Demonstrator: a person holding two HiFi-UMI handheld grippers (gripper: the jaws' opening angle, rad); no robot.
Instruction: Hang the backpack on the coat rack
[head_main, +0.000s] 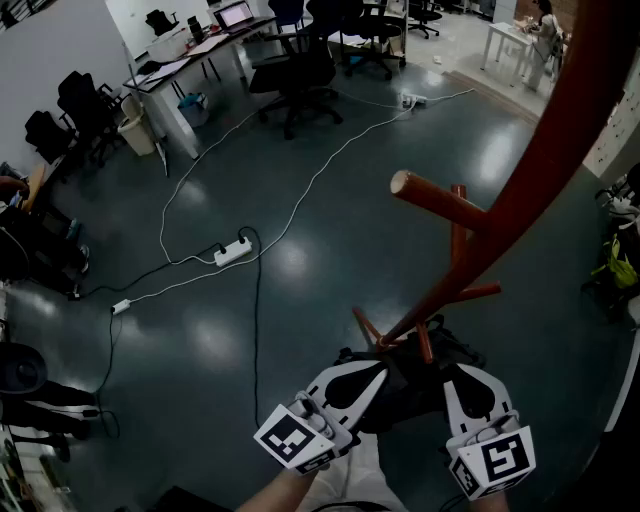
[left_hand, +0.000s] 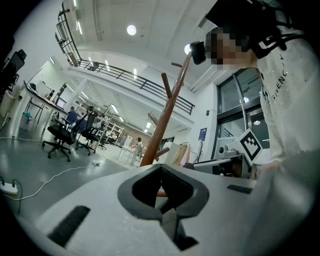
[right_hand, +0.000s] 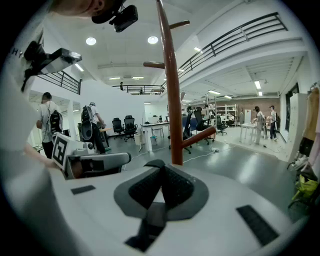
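Backpack (head_main: 410, 398) in left claw (head_main: 378, 374), right claw (head_main: 456, 374), beside coat rack (head_main: 530, 170)

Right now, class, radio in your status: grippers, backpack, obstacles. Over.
Left gripper and right gripper both shut, pinching backpack straps. Backpack held beside the coat rack, not yet hung. Pegs bare; nothing blocking.

Coat rack (head_main: 540, 160): reddish-brown, with a paler peg tip. The backpack (head_main: 405, 398) looks black, though it sits in shadow. The left gripper (head_main: 372, 378) and right gripper (head_main: 455, 378) are white with black pads, each bearing a black-and-white square pattern. The floor (head_main: 330, 265) is glossy dark grey-green and the power strip (head_main: 232, 252) white
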